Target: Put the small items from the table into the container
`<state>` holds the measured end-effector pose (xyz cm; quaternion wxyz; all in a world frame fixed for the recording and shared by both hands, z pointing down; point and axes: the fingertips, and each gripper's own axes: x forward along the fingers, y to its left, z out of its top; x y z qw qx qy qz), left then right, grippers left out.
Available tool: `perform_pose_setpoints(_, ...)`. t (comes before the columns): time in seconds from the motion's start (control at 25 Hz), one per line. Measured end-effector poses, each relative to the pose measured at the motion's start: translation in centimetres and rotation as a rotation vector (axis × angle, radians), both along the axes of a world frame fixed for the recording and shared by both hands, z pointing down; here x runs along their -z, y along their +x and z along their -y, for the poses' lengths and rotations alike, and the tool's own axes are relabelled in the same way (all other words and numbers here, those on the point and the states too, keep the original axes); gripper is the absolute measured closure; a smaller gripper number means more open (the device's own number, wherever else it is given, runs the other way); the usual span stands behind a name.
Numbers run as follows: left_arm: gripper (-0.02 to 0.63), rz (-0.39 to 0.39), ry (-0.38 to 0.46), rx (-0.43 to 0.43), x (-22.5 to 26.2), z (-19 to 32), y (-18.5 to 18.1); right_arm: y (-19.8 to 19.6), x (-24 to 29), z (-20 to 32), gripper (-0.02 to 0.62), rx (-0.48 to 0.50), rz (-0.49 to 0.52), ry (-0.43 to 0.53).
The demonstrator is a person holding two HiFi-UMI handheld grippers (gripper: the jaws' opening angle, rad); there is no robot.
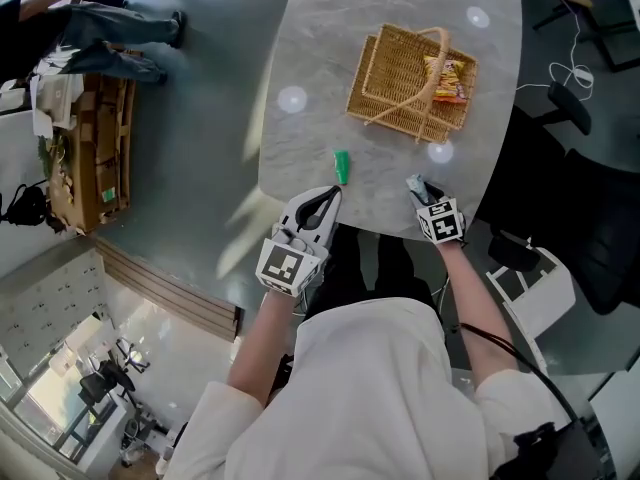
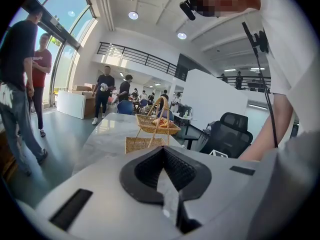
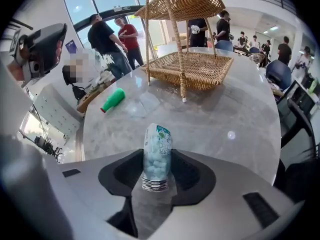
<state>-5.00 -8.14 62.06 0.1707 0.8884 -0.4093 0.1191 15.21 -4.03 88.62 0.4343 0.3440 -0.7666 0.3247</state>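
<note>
Near the table [image 1: 400, 8] edge, on the person's side of the basket [image 1: 390, 83], the right gripper [image 1: 420, 190] has its jaws closed on a bottle [image 3: 157, 156] of pale pellets, pads against its sides. The hold is only at the bottle's silvery end, so the bottle may pivot or slip out on the way to the basket, or catch on the basket's handle. The left gripper [image 1: 330, 196], also on the near side of the basket, has its jaws together on nothing. A green tube [image 1: 341, 166] lies between it and the basket; a snack packet [image 1: 447, 78] is already inside. How firmly the pads press is unclear, and the bottle's label is too small to read.
</note>
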Motion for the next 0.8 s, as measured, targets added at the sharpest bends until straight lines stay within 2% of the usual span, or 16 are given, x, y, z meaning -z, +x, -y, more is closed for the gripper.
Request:
perform_pose_setpoints(0.24,0.6,-0.02,0.025,-0.014,0.5,-0.1,-0.2,-0.9,2.2,0.7,0.413,0.012,0.033,0.016)
perform_pose_setpoints(0.44,0.6,-0.023,0.058,-0.03,1.9,0.4,0.4,-0.9,4.6,2.1,0.413,-0.028,0.08,0.042)
perform_pose_setpoints(0.8,0.6,-0.043,0.09,-0.064,4.8,0.4,1.3,-0.7,12.8,4.5,0.413,-0.079,0.148,0.163)
